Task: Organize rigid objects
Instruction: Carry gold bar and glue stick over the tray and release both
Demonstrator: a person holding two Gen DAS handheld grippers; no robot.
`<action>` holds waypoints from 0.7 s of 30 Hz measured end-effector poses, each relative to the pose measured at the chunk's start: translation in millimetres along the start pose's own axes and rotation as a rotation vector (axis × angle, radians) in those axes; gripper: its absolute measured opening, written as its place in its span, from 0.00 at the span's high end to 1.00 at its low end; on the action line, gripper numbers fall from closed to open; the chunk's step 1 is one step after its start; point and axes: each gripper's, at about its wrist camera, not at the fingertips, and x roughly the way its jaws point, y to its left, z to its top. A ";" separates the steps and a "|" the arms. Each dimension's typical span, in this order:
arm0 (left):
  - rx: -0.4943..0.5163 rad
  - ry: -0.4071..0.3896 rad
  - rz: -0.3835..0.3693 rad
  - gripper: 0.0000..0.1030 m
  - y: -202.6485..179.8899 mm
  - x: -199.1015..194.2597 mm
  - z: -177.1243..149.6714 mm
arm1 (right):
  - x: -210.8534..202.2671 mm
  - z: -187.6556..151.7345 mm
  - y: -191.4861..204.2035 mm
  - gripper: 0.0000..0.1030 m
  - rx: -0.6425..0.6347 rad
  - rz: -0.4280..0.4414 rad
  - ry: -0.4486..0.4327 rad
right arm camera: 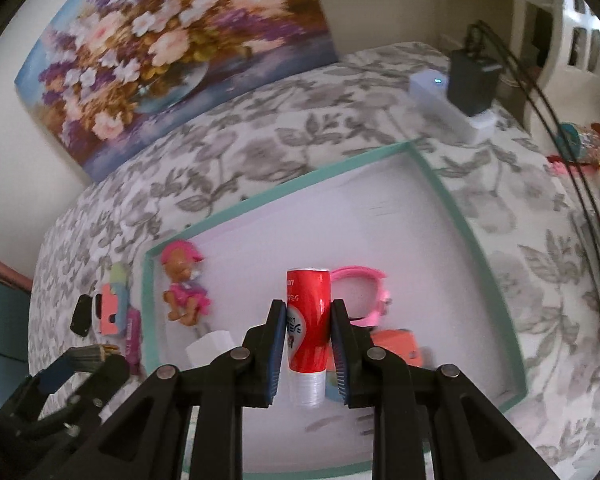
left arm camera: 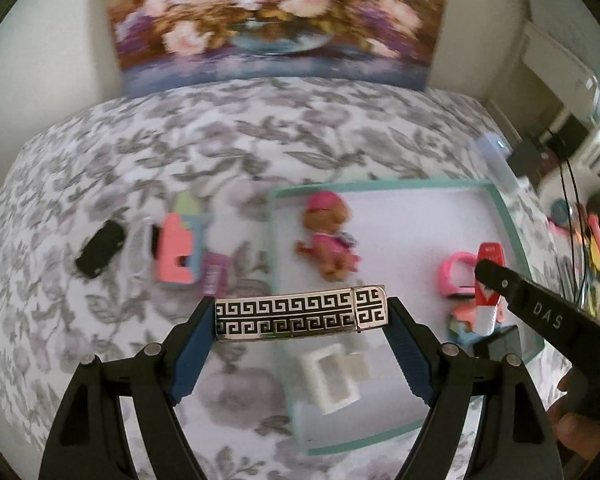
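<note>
The left gripper (left arm camera: 300,316) is clamped endwise on a flat silver case with a black key pattern (left arm camera: 300,314), held over the near left rim of the teal-edged tray (left arm camera: 508,216). The right gripper (right arm camera: 306,344) is clamped on a red tube with a white cap (right arm camera: 308,320), hanging above the tray's near right part.

Beneath lie a white block (left arm camera: 332,376), a pink ring-shaped toy (left arm camera: 456,272) and, farther off, a puppy figure (left arm camera: 328,236). Left of the tray, a black toy car (left arm camera: 100,248) and a pink-and-blue toy (left arm camera: 180,248) wait on the floral cloth (left arm camera: 180,140).

The case is pinched only by its ends, so a tilt could slip it; the tube might land on the ring toy and roll.

Motion blur hides detail, and the orange piece under the tube is perhaps another toy.
</note>
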 end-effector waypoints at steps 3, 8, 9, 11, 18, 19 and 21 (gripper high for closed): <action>0.053 0.012 -0.006 0.19 -20.1 6.6 -0.9 | -0.2 -0.3 -10.6 0.77 0.011 0.004 0.009; 0.107 0.044 0.001 0.19 -40.6 20.8 -4.0 | 7.0 -2.2 -15.8 0.77 0.021 0.010 0.033; 0.114 0.047 0.004 0.19 -42.6 22.2 -4.7 | 7.9 -2.4 -16.0 0.77 0.020 0.008 0.035; 0.126 0.056 0.004 0.19 -45.9 25.5 -5.6 | 9.2 -2.6 -15.8 0.77 0.018 0.011 0.040; 0.128 0.070 0.010 0.19 -45.3 28.1 -5.3 | 8.6 -2.6 -10.2 0.77 -0.002 0.020 0.043; 0.124 0.064 0.009 0.19 -44.4 25.9 -4.4 | 8.1 -2.6 -9.1 0.77 -0.005 0.018 0.042; 0.121 0.052 0.004 0.19 -43.4 21.9 -3.0 | 6.9 -2.2 -6.5 0.77 -0.015 0.013 0.038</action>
